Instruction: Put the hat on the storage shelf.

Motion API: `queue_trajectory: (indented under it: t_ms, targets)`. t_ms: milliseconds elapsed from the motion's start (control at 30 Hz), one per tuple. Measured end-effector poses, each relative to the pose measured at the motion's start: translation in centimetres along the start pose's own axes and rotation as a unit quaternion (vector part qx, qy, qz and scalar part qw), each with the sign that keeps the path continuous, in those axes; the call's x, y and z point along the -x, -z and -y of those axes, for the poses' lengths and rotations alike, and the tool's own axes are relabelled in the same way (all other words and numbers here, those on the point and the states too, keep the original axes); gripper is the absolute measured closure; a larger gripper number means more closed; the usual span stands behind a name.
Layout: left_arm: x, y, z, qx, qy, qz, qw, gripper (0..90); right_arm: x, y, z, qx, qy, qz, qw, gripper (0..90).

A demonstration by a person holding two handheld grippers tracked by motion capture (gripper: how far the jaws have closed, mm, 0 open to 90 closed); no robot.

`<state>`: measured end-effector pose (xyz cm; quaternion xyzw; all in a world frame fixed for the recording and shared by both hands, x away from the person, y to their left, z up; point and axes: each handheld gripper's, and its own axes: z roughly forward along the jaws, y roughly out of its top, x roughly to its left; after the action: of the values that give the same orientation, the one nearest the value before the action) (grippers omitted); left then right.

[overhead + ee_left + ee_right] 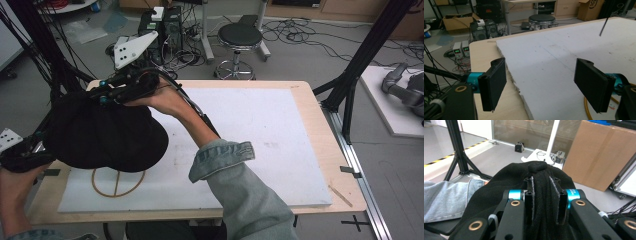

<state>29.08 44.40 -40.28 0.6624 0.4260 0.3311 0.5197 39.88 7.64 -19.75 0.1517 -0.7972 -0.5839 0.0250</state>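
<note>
Hat lifted over the table's left end

Black fabric of a hat [107,132] is pinched between the jaws of the right gripper [543,195], which is clamped on a fold near the crown. The hat is held in the air above the white board [260,130], over a wooden ring [118,184] lying flat there. The left gripper [544,82] is seen with its jaws wide apart and nothing between them. The pick-up is judged done; setting the hat down remains.

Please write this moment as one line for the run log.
right gripper: shut on black cap | left gripper: open | cap above wooden hoop
</note>
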Motion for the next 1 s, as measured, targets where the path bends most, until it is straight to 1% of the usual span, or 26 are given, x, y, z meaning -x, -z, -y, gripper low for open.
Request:
queue_trajectory:
  t_ms: [300,367,600,833,1000]
  targets:
    - [0.0,0.0,0.0,0.0,-0.001,0.0,1.0,26.2,0.0,-1.8,0.4,-0.022,-0.004,-0.004,0.9997,76.8]
    - [0.0,0.0,0.0,0.002,0.0,-0.001,1.0,26.3,0.1,-2.0,0.5,-0.026,-0.009,-0.004,0.9996,76.6]
    - [0.0,0.0,0.0,-0.001,0.0,0.0,1.0,26.2,0.2,-2.4,0.6,-0.031,-0.014,-0.003,0.9994,75.8]
    - [0.0,0.0,0.0,0.0,0.0,0.0,1.0,26.2,0.1,-2.9,0.8,-0.043,-0.013,0.006,0.999,73.8]
    - [0.0,0.1,0.1,0.0,0.001,0.0,1.0,26.2,0.1,-3.1,0.9,-0.055,-0.019,0.012,0.9982,72.4]
